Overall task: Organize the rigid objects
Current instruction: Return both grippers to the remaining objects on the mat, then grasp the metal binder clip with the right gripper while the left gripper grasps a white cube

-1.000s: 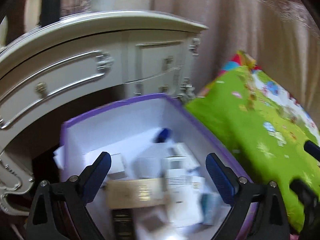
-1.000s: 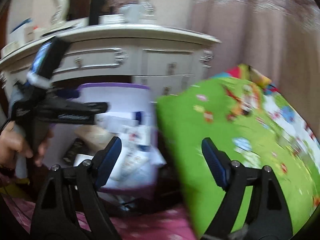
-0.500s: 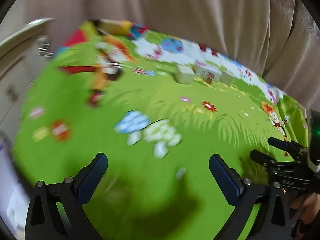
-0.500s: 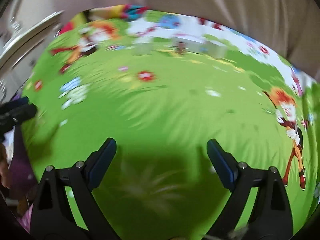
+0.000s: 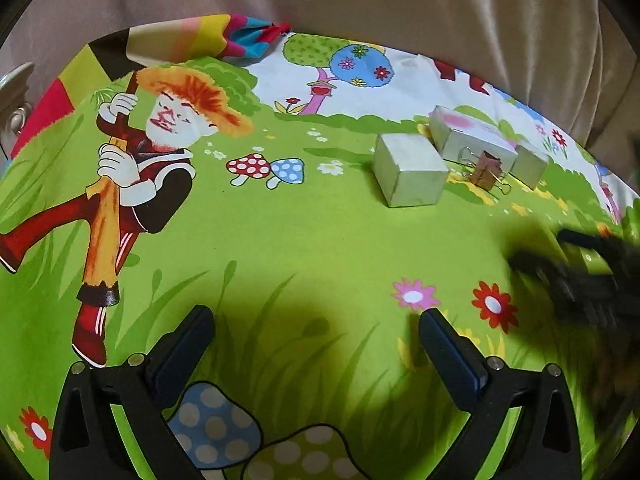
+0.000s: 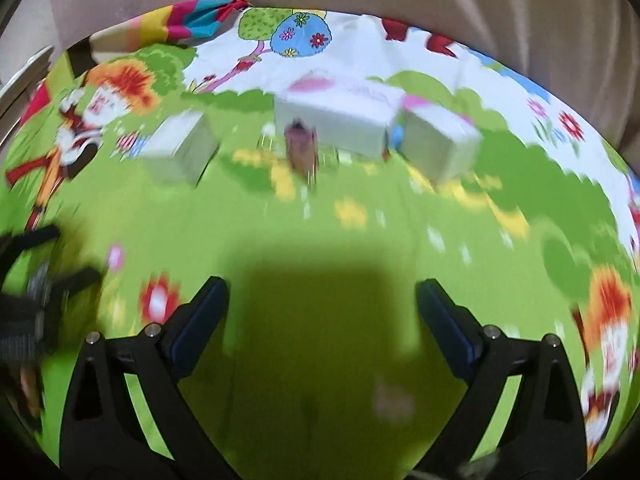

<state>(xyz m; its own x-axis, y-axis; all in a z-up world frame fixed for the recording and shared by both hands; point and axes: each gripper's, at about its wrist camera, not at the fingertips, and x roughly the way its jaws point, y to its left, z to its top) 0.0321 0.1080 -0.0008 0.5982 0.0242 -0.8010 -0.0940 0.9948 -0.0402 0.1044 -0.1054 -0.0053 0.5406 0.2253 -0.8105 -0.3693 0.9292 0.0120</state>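
Note:
On a green cartoon cloth (image 5: 280,232) lie three white boxes: a squat one (image 5: 412,172), a long one with a pink patch (image 5: 468,136) and a small one (image 5: 528,164). A brown binder clip (image 5: 486,170) stands in front of the long box. My left gripper (image 5: 316,340) hangs open over bare cloth, well short of the boxes. My right gripper (image 6: 322,312) is opening with nothing between its jaws; the clip (image 6: 302,148) and long box (image 6: 340,116) lie ahead of it, blurred. Each gripper shows at the edge of the other's view.
A beige curtain (image 5: 400,8) hangs behind the cloth. The cloth's striped corner (image 5: 192,40) is folded over at the back left. A pale cabinet edge (image 5: 16,92) shows at far left.
Both grippers swung away from the purple box by the cabinet to above the green cloth. Their jaws stand wider. The white boxes and the clip have come into view.

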